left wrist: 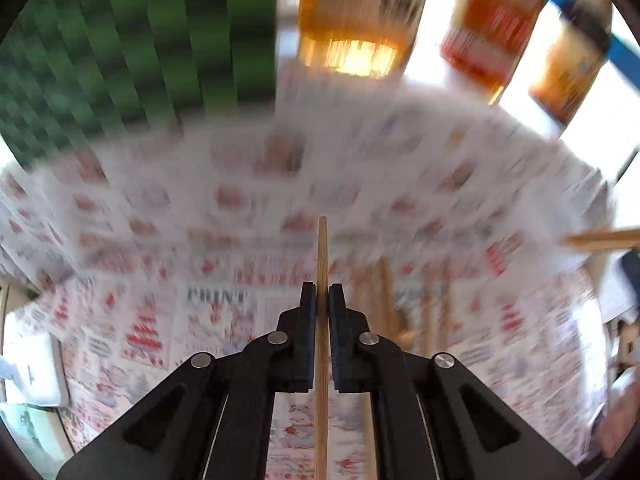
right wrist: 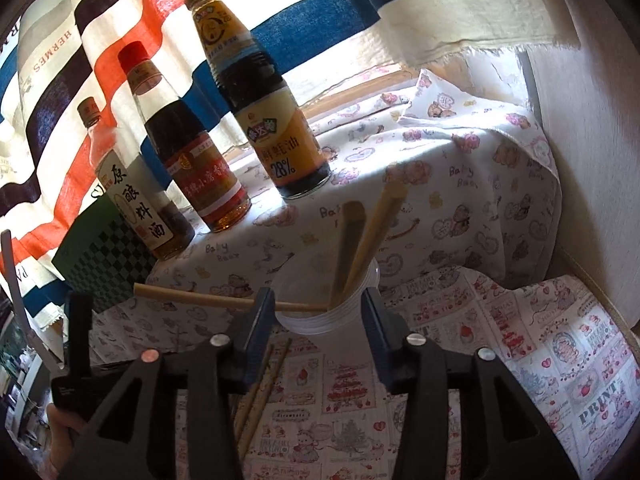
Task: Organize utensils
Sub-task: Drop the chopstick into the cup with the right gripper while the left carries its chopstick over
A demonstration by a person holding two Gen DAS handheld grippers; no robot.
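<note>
My left gripper is shut on a wooden chopstick that points forward above the printed cloth; this view is blurred by motion. In the right wrist view my right gripper is closed around a clear plastic cup that holds two chopsticks standing up. The left gripper appears at the left there, and its chopstick reaches across with its tip at the cup's rim. More chopsticks lie on the cloth below the cup, also seen blurred in the left wrist view.
Three sauce bottles stand in a row on a raised cloth-covered ledge behind the cup. A green checked box sits at the left, also in the left wrist view. A striped cloth hangs behind; a wall is at the right.
</note>
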